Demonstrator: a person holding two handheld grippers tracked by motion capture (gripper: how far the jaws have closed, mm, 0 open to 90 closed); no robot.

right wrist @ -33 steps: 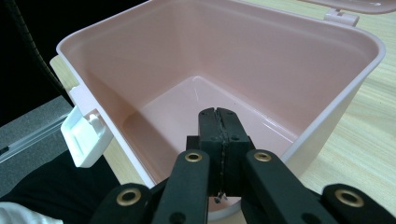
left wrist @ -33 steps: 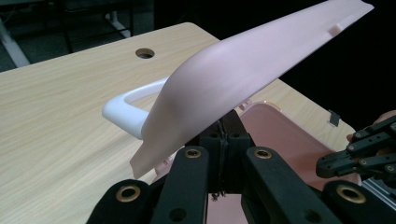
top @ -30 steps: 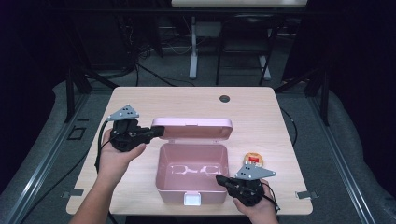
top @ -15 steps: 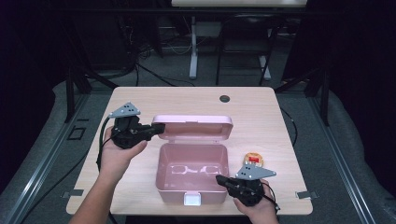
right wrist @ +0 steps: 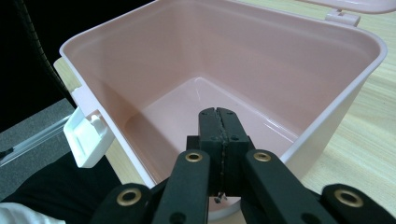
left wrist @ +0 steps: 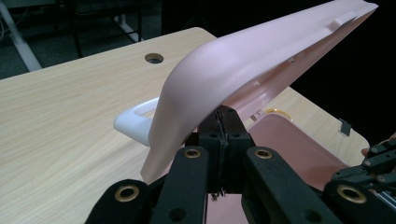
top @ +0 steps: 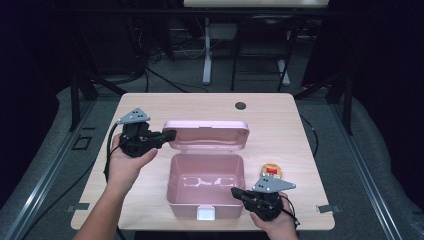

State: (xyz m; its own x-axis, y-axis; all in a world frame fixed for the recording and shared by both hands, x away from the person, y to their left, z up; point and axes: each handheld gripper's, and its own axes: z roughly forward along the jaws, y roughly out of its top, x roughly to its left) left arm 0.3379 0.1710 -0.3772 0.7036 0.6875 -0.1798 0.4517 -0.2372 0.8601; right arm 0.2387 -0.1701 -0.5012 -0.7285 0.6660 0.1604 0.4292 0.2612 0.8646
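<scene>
High view: pink box (top: 205,187) at the table's (top: 300,130) near edge, lid (top: 207,134) raised. Left gripper view alone reveals the white handle (left wrist: 135,119) behind the lid; left gripper (top: 167,135), jaws pressed together, tips under the lid edge. Right gripper (top: 235,191), jaws pressed together and empty, points over the box's near right corner.

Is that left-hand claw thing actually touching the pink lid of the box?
Touching. In the left gripper view the closed jaws of the left gripper press up under the edge of the open lid; the high view shows them meeting at the lid's left end.
</scene>
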